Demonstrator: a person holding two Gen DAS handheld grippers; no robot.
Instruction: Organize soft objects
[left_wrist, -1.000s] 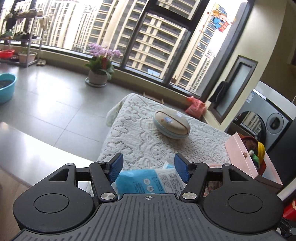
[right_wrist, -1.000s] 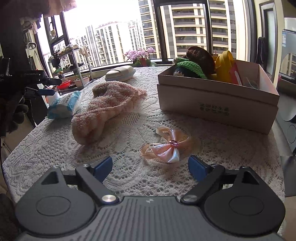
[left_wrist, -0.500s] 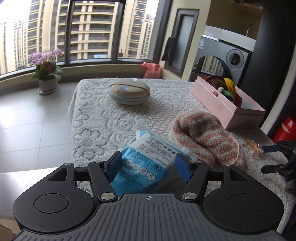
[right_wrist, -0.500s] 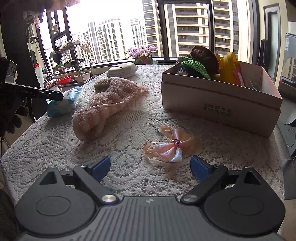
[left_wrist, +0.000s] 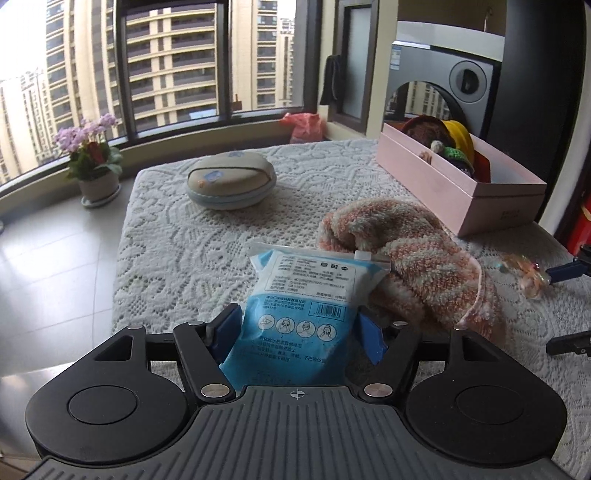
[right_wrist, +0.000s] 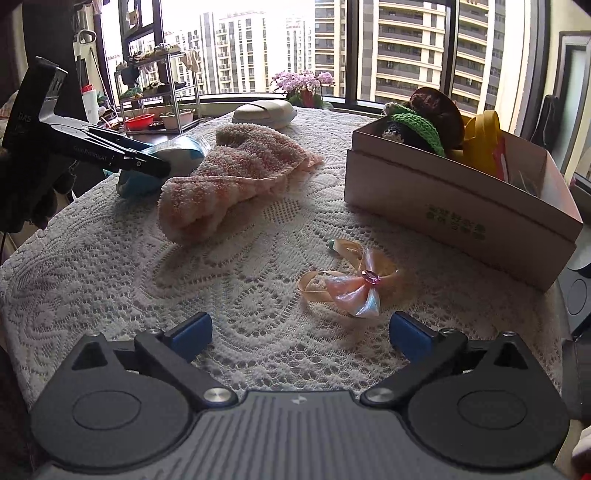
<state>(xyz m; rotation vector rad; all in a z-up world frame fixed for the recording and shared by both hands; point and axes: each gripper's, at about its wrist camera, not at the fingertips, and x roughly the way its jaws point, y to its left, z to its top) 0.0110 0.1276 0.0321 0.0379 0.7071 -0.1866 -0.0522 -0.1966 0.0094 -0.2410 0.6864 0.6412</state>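
Since the earlier frame, left gripper (left_wrist: 297, 334) was swung toward the pink box (left_wrist: 480, 192), jaws opening, blue mask packet (left_wrist: 303, 306) between them on the lace tablecloth (left_wrist: 177, 258). Right gripper (right_wrist: 301, 332) was spread wide, empty, before the ribbon bow (right_wrist: 354, 284).

The blue packet (left_wrist: 295, 317) carried a white label of small print too fine to read, a barcode, and a row of four round pictograms of faces putting on masks. Green characters stood on the side of the pink box (right_wrist: 455, 221), not legible. On the left gripper (right_wrist: 147, 162), only "BAS" could be made out.
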